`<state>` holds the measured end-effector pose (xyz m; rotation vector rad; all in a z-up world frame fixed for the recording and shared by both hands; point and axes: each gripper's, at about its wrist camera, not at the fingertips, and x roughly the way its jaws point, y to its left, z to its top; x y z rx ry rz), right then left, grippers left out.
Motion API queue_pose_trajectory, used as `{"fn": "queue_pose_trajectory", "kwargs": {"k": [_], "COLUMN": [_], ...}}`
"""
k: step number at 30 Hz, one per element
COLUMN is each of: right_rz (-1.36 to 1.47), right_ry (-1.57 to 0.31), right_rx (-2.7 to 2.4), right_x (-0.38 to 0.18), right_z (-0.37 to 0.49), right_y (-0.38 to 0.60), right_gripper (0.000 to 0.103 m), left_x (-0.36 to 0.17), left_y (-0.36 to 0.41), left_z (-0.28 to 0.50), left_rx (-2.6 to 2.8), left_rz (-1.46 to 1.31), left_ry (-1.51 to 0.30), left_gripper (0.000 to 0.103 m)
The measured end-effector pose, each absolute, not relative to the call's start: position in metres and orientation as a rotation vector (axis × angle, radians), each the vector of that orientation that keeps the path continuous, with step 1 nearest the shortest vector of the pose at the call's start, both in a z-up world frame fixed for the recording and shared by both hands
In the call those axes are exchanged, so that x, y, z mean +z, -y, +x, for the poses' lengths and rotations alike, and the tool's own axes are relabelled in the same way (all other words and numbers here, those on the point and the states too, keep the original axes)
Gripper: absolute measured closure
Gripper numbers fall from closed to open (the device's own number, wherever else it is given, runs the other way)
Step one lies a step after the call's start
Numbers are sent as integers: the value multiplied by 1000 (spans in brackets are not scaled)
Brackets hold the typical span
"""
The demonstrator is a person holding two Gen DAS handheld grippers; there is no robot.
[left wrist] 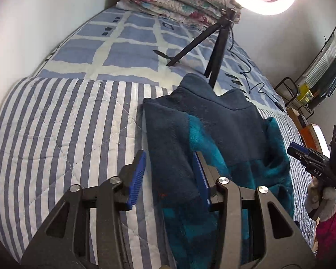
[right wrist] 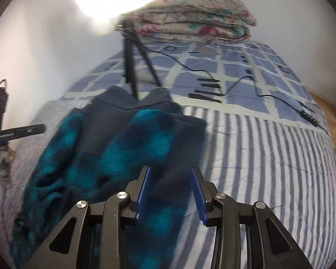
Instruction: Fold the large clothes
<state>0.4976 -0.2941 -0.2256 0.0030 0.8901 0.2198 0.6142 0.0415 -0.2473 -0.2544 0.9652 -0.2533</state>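
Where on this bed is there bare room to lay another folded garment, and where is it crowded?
Bare room: the blue-and-white striped quilt between the wall and the dark navy and teal fleece jacket, and the striped stretch on the jacket's other side. Crowded: the blue checked sheet beyond, with the black tripod, black cables and folded floral blanket.

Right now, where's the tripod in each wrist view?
Left wrist: tripod upper centre-right, just beyond the fleece collar.
Right wrist: tripod upper centre-left, again just beyond the collar.
Shared landmark: folded floral quilt at the bed's far end, behind the tripod in both.
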Motion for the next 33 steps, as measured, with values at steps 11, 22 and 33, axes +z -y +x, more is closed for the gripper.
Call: {"fn": "queue_pose_trajectory", "kwargs": {"k": [11,22,33], "right_rz": [321,45,415], "right_ry": [-966,-961,-940], "right_rx": [378,293,391], "right_x": [-271,-267,-283], "right_z": [542,555,595], "right_y": [326,307,349], "right_gripper": [69,91,68], "left_x": [-283,-293,-296], "left_y": [-54,-38,-26], "left_z": [651,678,694], "left_rx": [-240,-241,-266], "left_rz": [-365,-308,-303], "left_ry": [-1024,-994,-988], "left_gripper": [57,57,78]}}
